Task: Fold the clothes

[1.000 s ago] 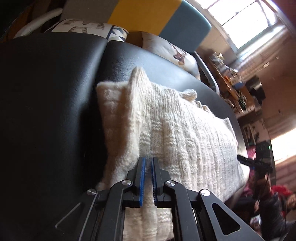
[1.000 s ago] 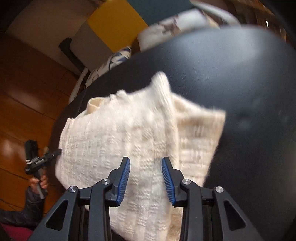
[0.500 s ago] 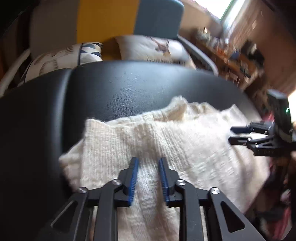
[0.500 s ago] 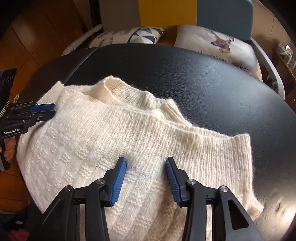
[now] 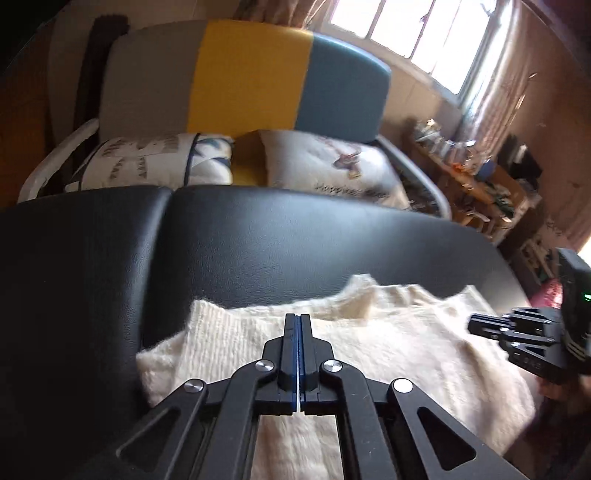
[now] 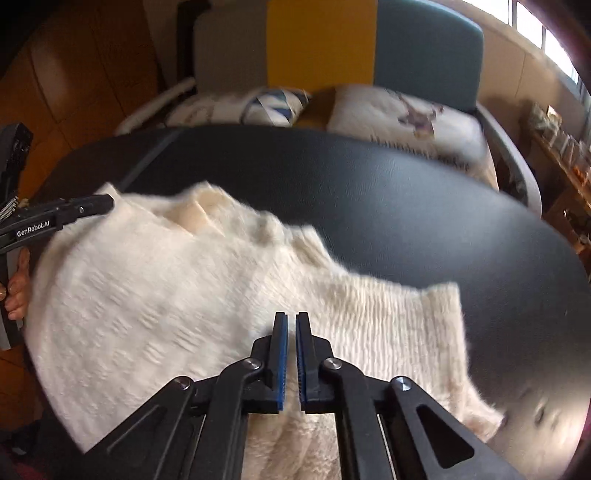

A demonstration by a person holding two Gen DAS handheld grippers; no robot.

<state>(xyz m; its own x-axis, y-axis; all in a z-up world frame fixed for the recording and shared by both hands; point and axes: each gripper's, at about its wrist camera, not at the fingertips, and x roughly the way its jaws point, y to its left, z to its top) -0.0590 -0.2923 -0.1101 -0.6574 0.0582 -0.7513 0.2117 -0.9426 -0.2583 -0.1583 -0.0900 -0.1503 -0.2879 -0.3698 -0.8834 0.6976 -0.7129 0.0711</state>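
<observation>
Under both tools: cream sweater | left tool clenched | right tool clenched, nothing held

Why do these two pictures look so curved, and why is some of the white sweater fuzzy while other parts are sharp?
Left wrist view: the fisheye lens bows the black table; the window is blown out; the sweater looks soft. Right wrist view: the sweater's edges are smeared, likely motion blur, while the right gripper stays sharp; the picture's corners fall to black.
</observation>
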